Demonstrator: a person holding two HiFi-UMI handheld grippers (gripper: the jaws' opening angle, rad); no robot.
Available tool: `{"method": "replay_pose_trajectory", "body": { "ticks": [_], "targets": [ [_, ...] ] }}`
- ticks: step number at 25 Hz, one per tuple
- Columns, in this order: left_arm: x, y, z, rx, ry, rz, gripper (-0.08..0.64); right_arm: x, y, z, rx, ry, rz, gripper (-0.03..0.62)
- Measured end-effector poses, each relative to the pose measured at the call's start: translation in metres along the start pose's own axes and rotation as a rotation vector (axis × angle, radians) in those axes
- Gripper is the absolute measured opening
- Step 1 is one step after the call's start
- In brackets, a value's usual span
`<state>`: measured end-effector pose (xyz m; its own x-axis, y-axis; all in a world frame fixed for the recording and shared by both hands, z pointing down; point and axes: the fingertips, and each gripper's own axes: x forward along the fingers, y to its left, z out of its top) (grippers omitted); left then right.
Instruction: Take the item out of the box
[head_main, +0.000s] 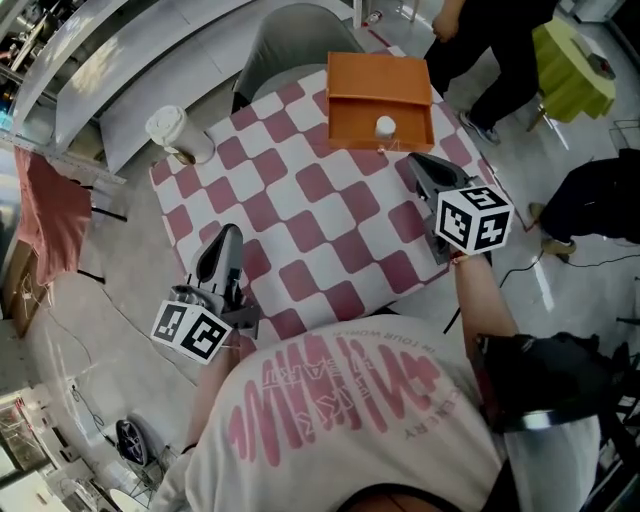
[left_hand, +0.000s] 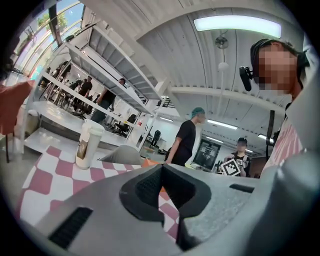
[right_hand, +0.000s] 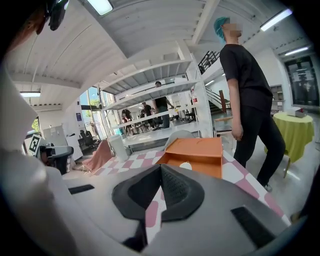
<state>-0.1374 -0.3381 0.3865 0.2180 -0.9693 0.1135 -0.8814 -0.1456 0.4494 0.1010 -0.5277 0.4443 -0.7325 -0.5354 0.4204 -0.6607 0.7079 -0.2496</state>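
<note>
An open orange box (head_main: 380, 100) stands at the far edge of the red-and-white checkered table (head_main: 300, 215); its lid lies flat behind it. A small white round item (head_main: 385, 126) sits inside, near the front wall. My right gripper (head_main: 420, 165) hovers just in front of the box's right corner, shut and empty. In the right gripper view the box (right_hand: 197, 155) and the item (right_hand: 185, 165) lie straight ahead of the right gripper (right_hand: 161, 167). My left gripper (head_main: 228, 238) is at the table's near left edge, shut on nothing. The left gripper (left_hand: 161, 167) points across the table.
A white lidded cup (head_main: 172, 130) stands at the table's far left corner, and shows as the cup (left_hand: 89, 145) in the left gripper view. A grey chair (head_main: 290, 45) is behind the table. A person in black (head_main: 495, 60) stands by the box's right side, beside a yellow-green table (head_main: 570, 65).
</note>
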Motion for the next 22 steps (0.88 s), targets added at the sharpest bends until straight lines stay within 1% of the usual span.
{"method": "replay_pose_trajectory", "body": {
  "ticks": [7,13,18,22],
  "targets": [
    [0.001,0.012,-0.015,-0.006,0.035,0.057,0.008,0.037,-0.024,-0.008,-0.024,0.054,0.010,0.005],
    [0.001,0.021,-0.017,-0.010,0.038,0.092,0.008,0.067,-0.032,-0.007,-0.098,0.107,0.022,0.005],
    [0.009,0.026,-0.020,-0.022,0.039,0.094,0.008,0.085,-0.041,-0.007,-0.190,0.158,0.007,0.006],
    [0.015,0.026,-0.025,-0.020,0.045,0.088,0.008,0.095,-0.048,-0.012,-0.218,0.201,0.022,0.007]
  ]
}}
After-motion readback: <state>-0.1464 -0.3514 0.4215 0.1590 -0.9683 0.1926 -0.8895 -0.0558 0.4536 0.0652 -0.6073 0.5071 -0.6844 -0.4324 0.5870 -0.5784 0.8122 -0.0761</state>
